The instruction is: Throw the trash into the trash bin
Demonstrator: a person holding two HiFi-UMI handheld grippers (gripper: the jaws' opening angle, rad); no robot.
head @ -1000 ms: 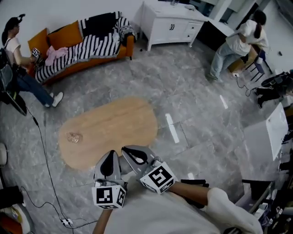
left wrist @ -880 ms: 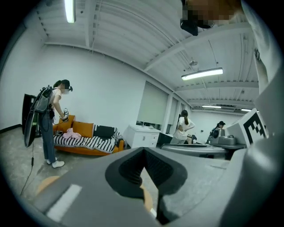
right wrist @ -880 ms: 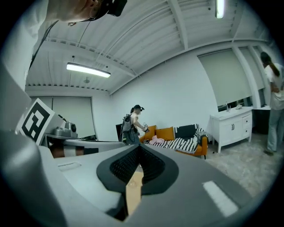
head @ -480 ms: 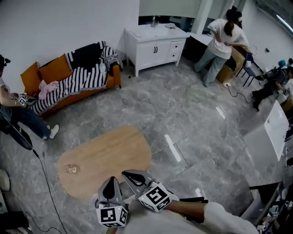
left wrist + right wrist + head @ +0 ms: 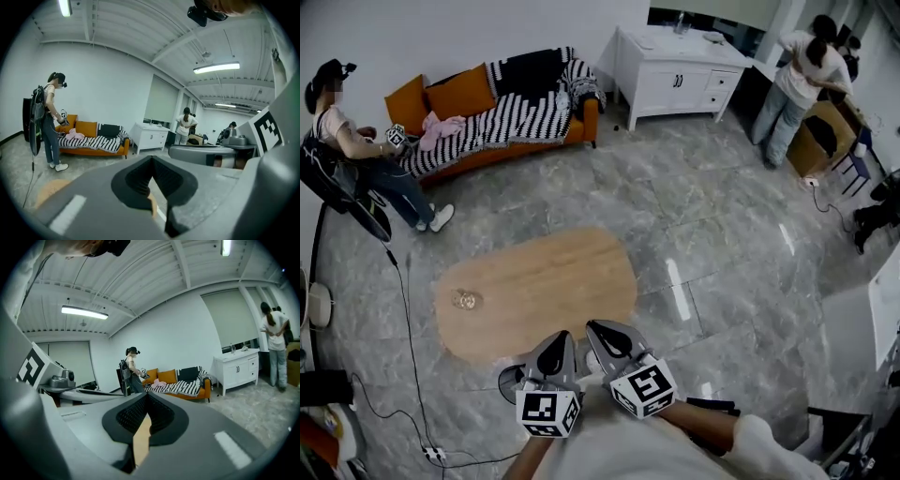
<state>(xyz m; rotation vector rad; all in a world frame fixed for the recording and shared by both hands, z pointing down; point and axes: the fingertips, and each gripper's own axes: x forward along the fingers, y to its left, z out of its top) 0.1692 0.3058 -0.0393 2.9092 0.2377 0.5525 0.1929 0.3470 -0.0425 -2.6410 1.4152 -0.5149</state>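
Grey marble floor spreads around the oval wooden table [image 5: 553, 281], where the crumpled trash [image 5: 468, 300] lies at its left end. Low centre, my left gripper [image 5: 565, 337] and right gripper [image 5: 594, 328] are both closed, holding nothing

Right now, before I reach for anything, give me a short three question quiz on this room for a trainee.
1. True or false: the crumpled trash lies on the wooden table.
2. The striped blanket is draped over: A) the white cabinet, B) the orange sofa, C) the wooden table.
3. Fill in: the left hand-held gripper and the right hand-held gripper both have their jaws ____, with nothing held.

Key: 1 true. 2 B. 3 shut.
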